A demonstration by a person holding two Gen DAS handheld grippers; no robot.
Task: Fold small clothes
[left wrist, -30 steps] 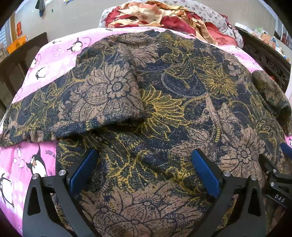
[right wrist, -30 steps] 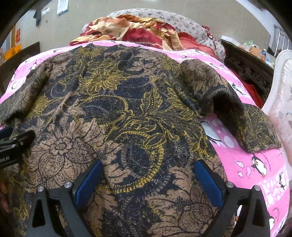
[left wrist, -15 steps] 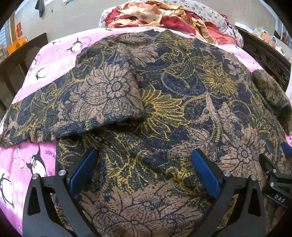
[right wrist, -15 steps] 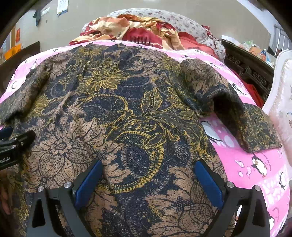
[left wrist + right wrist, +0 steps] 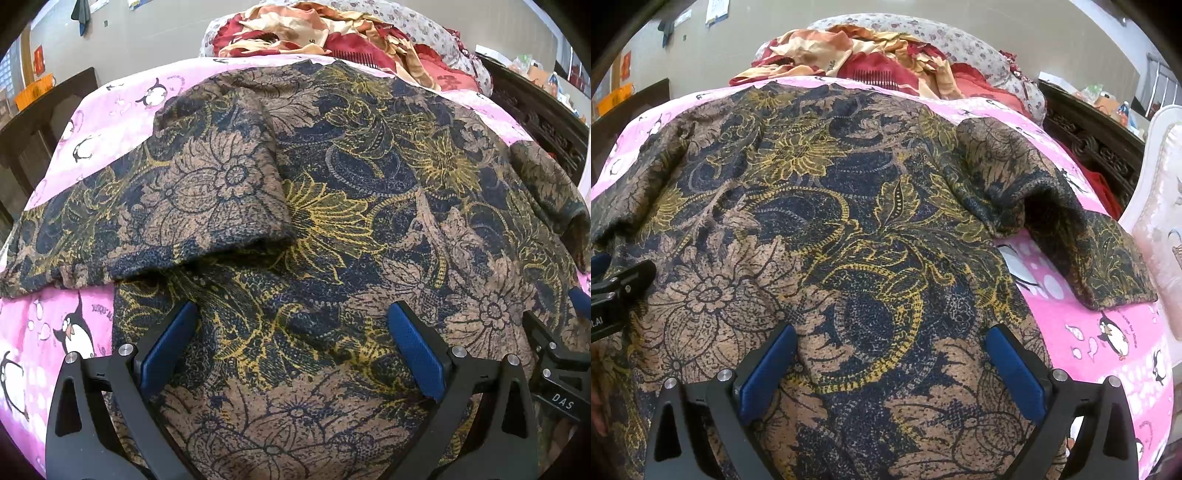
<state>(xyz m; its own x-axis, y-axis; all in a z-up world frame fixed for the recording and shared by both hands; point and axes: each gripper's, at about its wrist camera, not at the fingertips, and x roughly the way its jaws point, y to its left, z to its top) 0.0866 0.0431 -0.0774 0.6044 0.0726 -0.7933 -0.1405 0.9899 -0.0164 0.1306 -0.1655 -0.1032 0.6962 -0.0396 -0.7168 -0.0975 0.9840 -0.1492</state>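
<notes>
A dark blue, tan and yellow floral shirt [image 5: 332,206] lies spread flat on a pink penguin bedsheet [image 5: 110,110]; it also fills the right wrist view [image 5: 831,229]. Its left sleeve [image 5: 207,192] is folded in over the body. Its right sleeve [image 5: 1071,236] lies out to the right on the sheet. My left gripper [image 5: 291,332] is open over the shirt's lower hem, left of centre. My right gripper [image 5: 890,354] is open over the hem, right of centre. Both are empty with wide jaws.
A heap of red and cream bedding [image 5: 332,33] lies at the far end of the bed. Dark carved wooden furniture [image 5: 1100,147] stands along the right, a white padded chair [image 5: 1160,206] at far right. Dark furniture [image 5: 37,125] stands left.
</notes>
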